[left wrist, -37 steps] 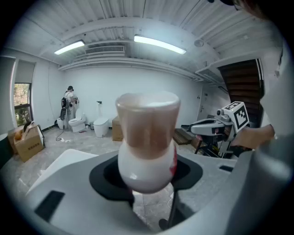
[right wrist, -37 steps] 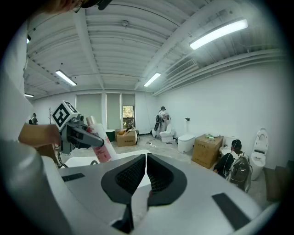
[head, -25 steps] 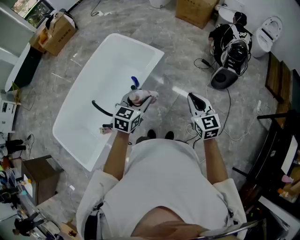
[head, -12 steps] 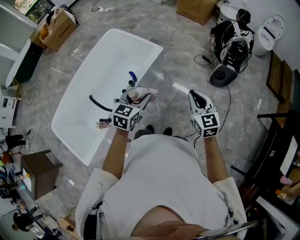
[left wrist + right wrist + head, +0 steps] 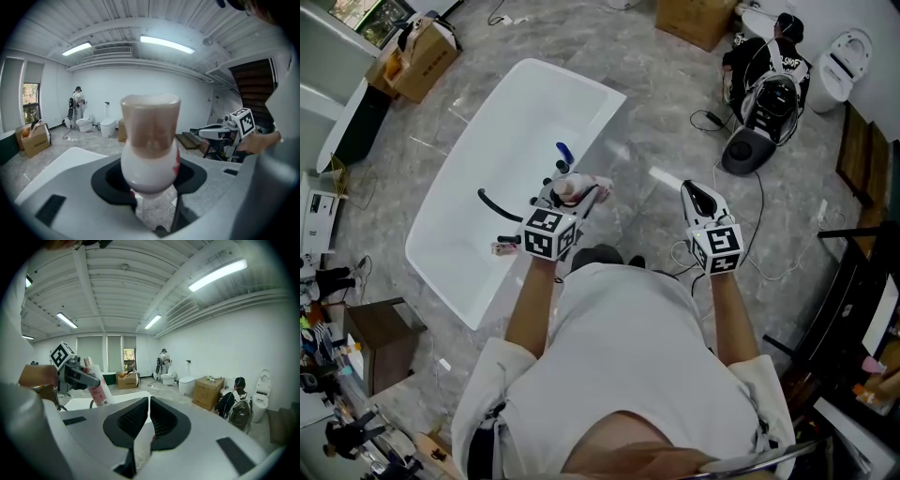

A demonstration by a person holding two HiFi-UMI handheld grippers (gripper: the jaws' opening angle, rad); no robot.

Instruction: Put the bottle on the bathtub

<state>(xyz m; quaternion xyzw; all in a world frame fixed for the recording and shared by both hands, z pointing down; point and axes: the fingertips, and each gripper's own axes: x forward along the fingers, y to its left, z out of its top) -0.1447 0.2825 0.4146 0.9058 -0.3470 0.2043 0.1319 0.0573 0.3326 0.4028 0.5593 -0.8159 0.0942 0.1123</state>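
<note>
My left gripper [image 5: 579, 193] is shut on a white bottle [image 5: 576, 187] with a pale tan cap and a pink label. It hangs over the near long rim of the white bathtub [image 5: 450, 202]. In the left gripper view the bottle [image 5: 150, 150] stands upright between the jaws and fills the middle. My right gripper [image 5: 697, 199] is held over the floor to the right of the tub, shut with nothing in it. Its jaws meet in the right gripper view, where the bottle [image 5: 97, 386] and the left gripper [image 5: 78, 373] show at the left.
A blue object [image 5: 565, 151] and a black hose [image 5: 492, 207] lie inside the tub. Cardboard boxes [image 5: 425, 58] stand at the back left, and another box [image 5: 701, 19] at the back. A backpack [image 5: 772, 103], a black round device [image 5: 744, 154] with cables, and a toilet [image 5: 846, 58] are at the right.
The head view has shifted slightly. Both grippers hold almost the same places, with the bottle still in the left one.
</note>
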